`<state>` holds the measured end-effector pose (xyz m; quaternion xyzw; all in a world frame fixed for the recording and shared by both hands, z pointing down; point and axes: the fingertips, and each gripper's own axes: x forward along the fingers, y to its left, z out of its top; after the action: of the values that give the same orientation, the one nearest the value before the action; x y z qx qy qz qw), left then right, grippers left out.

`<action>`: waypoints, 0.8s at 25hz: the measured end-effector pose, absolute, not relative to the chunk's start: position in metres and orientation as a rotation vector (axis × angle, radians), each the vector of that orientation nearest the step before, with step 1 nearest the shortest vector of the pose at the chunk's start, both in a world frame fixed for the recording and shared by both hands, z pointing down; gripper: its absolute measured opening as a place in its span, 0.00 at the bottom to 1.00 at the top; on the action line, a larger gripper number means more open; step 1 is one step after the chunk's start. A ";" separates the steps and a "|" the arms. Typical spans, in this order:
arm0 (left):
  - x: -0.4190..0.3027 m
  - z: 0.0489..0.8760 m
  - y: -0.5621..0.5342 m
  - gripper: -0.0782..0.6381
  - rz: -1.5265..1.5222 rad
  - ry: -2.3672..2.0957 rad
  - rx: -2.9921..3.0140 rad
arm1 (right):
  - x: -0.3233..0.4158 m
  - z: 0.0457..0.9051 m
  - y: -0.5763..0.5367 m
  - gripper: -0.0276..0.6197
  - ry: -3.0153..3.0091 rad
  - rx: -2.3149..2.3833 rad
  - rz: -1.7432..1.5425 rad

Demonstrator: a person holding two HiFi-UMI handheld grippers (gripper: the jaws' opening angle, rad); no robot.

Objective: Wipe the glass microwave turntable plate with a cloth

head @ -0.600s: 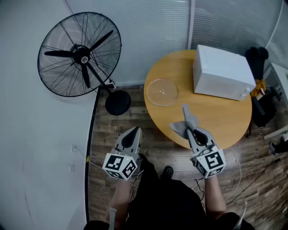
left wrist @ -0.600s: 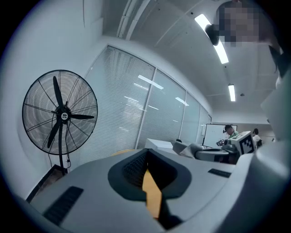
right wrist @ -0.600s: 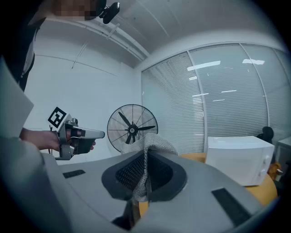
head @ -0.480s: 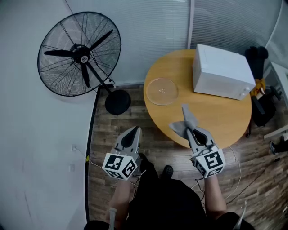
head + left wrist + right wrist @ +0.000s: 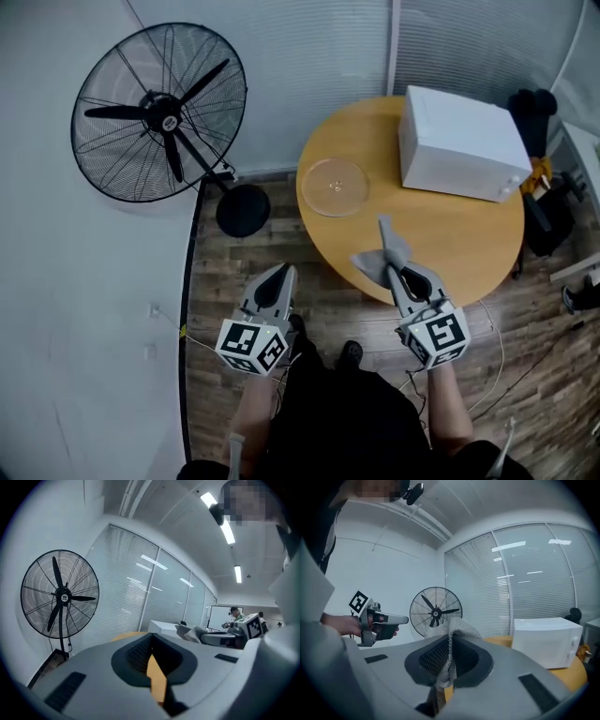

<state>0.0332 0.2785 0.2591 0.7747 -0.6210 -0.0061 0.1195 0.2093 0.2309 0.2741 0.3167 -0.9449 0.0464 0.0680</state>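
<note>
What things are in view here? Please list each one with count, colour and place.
table: one, light wood, round, ahead of the person.
glass plate: one, clear, on the table's left part.
microwave: one, white, on the table's far right.
fan: one, black, on the floor left of the table.
cloth: one, grey, over the table's near edge.
left hand-held gripper: one, grey, shut, empty.
right hand-held gripper: one, grey, shut on the cloth.

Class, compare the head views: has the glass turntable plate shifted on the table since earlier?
No. The glass plate sits at the same spot left of the microwave, near the edge of the table; only the whole view drifted slightly.
</note>
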 end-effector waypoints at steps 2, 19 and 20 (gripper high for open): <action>0.027 0.262 0.275 0.10 -0.019 -1.807 2.264 | 0.206 0.279 0.228 0.08 -2.828 0.967 0.157; -0.082 0.279 0.192 0.10 0.063 -1.625 2.371 | 0.109 0.292 0.165 0.08 -2.668 1.187 0.238; -0.088 0.281 0.187 0.10 0.068 -1.605 2.381 | 0.103 0.292 0.162 0.08 -2.657 1.208 0.244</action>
<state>-0.0878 0.1870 0.2805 0.8213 -0.5539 0.0234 0.1343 0.1032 0.1618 0.2919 0.4101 -0.9020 0.0830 0.1062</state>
